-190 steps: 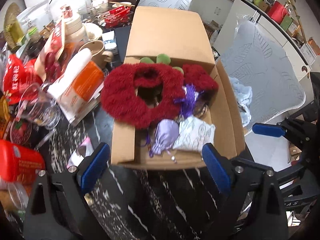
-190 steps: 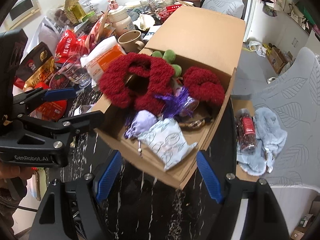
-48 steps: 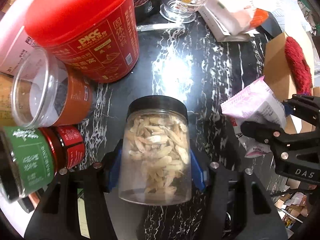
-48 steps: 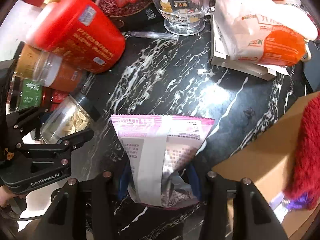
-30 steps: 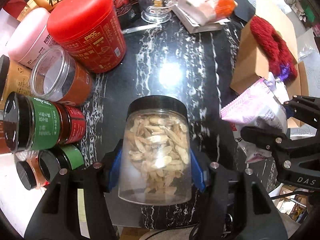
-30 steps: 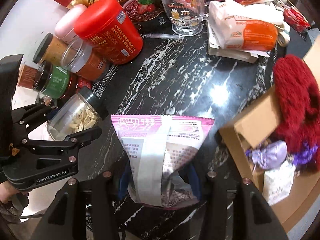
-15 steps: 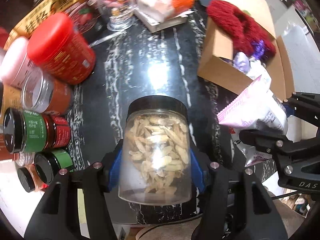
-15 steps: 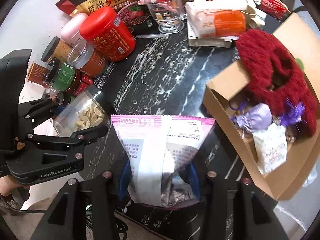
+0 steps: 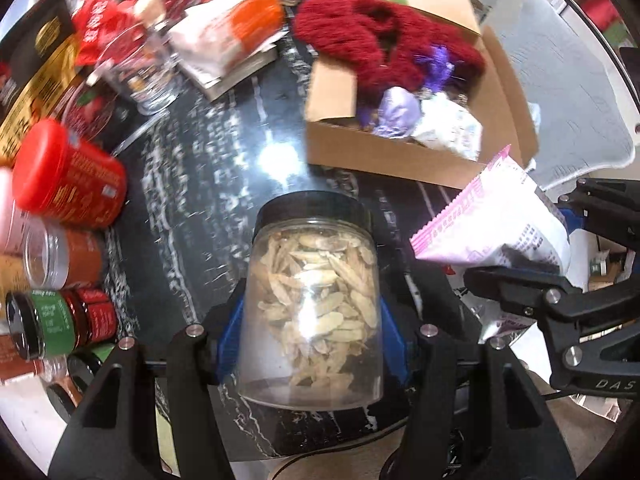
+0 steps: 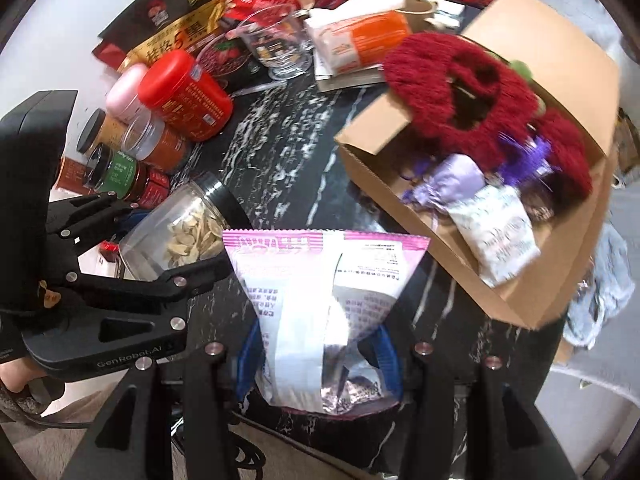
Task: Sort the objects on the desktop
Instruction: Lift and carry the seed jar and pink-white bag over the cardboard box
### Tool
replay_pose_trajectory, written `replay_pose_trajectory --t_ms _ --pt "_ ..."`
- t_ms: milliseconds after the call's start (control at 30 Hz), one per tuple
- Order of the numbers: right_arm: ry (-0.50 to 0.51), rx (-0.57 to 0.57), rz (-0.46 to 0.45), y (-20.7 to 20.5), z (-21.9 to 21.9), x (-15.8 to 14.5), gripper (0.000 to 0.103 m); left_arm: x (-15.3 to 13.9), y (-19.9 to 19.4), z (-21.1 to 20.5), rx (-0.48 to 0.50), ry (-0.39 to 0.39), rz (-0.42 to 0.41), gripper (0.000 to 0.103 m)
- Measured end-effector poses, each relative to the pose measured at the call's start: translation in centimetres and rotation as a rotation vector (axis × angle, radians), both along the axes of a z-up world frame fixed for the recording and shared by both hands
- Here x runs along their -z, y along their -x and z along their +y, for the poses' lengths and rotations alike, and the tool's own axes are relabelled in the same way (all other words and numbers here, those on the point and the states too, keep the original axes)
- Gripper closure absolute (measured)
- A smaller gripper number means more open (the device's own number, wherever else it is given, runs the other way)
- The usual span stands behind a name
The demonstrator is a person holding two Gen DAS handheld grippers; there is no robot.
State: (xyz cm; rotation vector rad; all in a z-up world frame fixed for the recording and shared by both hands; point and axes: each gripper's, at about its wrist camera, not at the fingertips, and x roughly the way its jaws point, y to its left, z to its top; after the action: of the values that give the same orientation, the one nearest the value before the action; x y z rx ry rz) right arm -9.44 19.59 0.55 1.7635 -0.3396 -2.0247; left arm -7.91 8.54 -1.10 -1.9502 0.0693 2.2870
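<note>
Home dining area, black marble table [image 9: 224, 168] crowded with snack packets [image 10: 176, 32], spice jars [image 10: 120, 168], chair [image 9: 560, 92] alongside

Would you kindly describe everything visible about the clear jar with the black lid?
The clear jar is see-through plastic with a black screw lid, partly filled with pale dried slices. It is clamped by its body between the blue pads of the left hand-held gripper, lifted off the dark marble table, lid pointing away from the camera.
</note>
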Motion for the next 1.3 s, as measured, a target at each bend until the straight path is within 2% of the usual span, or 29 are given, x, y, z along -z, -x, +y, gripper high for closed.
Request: replay_pose_trajectory --t_ms 467,700,967,1300 --pt "0.000 0.193 0.000 -3.2 6.5 -0.4 0.052 -1.1 2.1 6.8 0.156 -0.015 0.025 0.046" --pt "0.002 0.248 0.006 -3.2 8.7 -0.2 0.052 -1.2 4.6 8.6 0.186 -0.024 0.042 0.046" --pt "0.006 0.288 0.013 -1.6 11.0 0.3 0.052 -0.8 7.7 9.5 0.209 -0.032 0.052 0.046" --pt "-0.019 0.298 0.021 2.9 13.3 1.5 0.052 0.5 12.7 9.7 0.220 -0.052 0.050 0.046"
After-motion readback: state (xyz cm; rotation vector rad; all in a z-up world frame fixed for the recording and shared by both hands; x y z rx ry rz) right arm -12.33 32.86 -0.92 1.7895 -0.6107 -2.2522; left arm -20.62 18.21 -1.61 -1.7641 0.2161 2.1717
